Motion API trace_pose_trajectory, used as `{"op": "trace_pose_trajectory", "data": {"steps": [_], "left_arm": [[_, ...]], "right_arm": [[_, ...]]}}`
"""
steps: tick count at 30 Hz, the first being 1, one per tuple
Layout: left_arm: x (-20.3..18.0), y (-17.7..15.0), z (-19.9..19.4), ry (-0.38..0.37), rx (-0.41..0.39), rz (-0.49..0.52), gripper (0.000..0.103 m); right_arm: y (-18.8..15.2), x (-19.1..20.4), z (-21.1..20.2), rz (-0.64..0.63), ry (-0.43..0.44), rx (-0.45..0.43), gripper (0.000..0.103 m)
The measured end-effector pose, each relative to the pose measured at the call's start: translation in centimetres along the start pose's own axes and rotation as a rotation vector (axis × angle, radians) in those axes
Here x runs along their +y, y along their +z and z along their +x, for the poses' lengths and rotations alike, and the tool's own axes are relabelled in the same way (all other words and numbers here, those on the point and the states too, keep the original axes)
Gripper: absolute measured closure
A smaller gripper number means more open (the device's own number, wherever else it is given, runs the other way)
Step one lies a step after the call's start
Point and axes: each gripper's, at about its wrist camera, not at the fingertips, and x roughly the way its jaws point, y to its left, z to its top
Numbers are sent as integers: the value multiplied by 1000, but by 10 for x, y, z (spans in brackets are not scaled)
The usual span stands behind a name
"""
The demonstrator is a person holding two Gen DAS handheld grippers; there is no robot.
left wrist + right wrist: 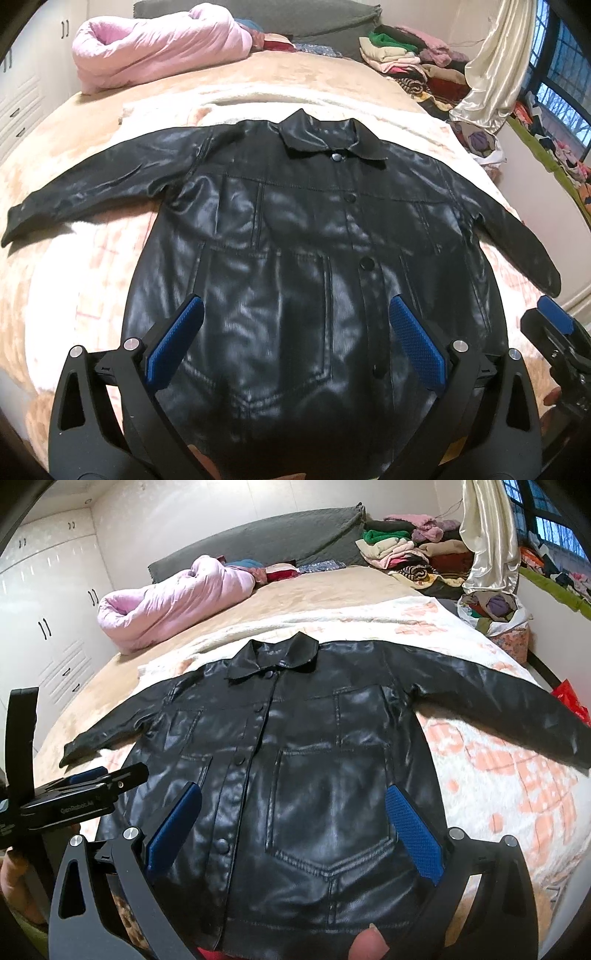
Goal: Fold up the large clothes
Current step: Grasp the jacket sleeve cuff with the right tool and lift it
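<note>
A black shiny leather jacket (295, 236) lies flat and buttoned on the bed, front up, collar away from me, both sleeves spread out to the sides. My left gripper (295, 314) hovers open above its lower front, blue pads wide apart, nothing between them. From the right wrist the same jacket (306, 760) fills the middle, and my right gripper (295, 801) is open over the lower pocket area. The left gripper's body (74, 797) shows at the left edge of the right wrist view; the right gripper's blue tip (554, 314) shows at the right of the left wrist view.
The bed carries a peach-and-white blanket (498, 760). A rolled pink duvet (155, 48) lies at the far left by a grey headboard (277, 539). Piles of folded clothes (406, 59) sit far right, beside a cream curtain (495, 62). White wardrobes (48, 602) stand left. A fingertip (369, 945) shows below.
</note>
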Motion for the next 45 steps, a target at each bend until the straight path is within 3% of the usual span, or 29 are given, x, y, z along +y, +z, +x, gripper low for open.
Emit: {"op": "trace_pose_trajectory", "data": {"steps": [8,13,25,39,45], "left_arm": [[1,26,20,10,11,-15,9],[-5,48,30,21,12,-1,9],[-37,89,72,4,35,16,9],[-109,105,125,-4,87,119,9],[-137,111,142,7,84,172,9]], "right_arm": [[31,-3,14,-26,-67,-12,4],[58,-8,28,-20,-54,-34,4],[103,-79,76,203,-114,-54,4],[74,-210,90,489,-375,-91,4],[50,-267,78,701,-474,-118,4]]}}
